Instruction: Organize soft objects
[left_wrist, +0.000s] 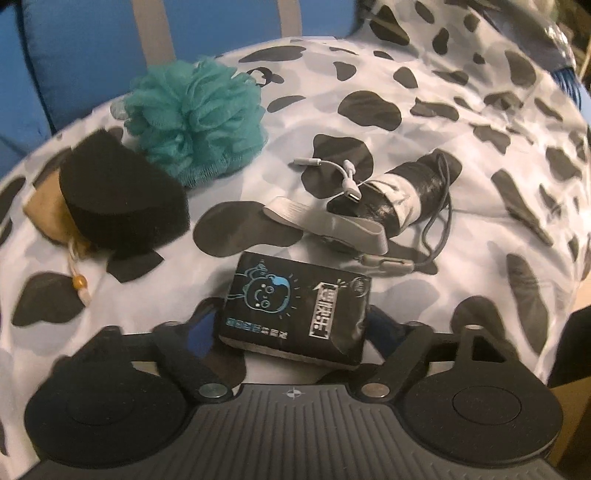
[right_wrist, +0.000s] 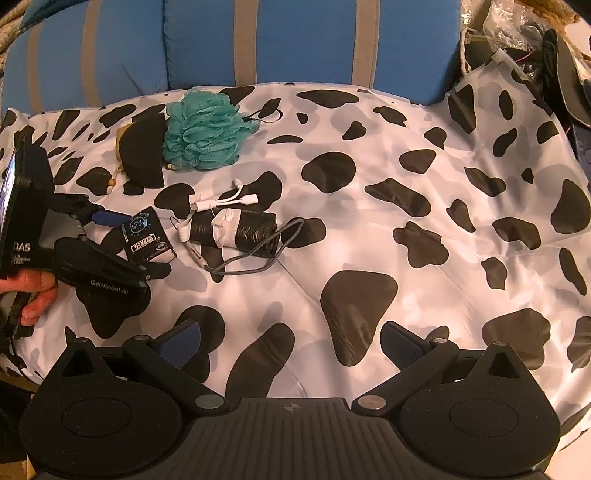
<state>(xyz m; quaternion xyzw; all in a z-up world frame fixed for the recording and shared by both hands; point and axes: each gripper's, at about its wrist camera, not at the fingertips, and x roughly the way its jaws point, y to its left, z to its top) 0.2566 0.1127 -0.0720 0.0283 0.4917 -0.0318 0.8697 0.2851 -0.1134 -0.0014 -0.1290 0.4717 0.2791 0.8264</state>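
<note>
Sorting barely begun, by the look of it: teal bath pouf (left_wrist: 195, 118), black sponge (left_wrist: 122, 199) and tan pouch (left_wrist: 48, 214) grouped near the cow-print cover's (right_wrist: 369, 236) far left edge; cables and black roll (left_wrist: 399, 192) loose mid-cover. Black tissue pack (left_wrist: 295, 314) between left gripper's (left_wrist: 291, 328) part-open jaws, firm contact unclear. Right gripper (right_wrist: 291, 343) wide open, empty, near front edge.

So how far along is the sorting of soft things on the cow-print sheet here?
Done: teal bath pouf and black sponge sit grouped at the far left. In hand: left gripper straddles the black tissue pack; contact unclear. Left: black roll, white adapter cable. Right gripper is open, empty.
</note>
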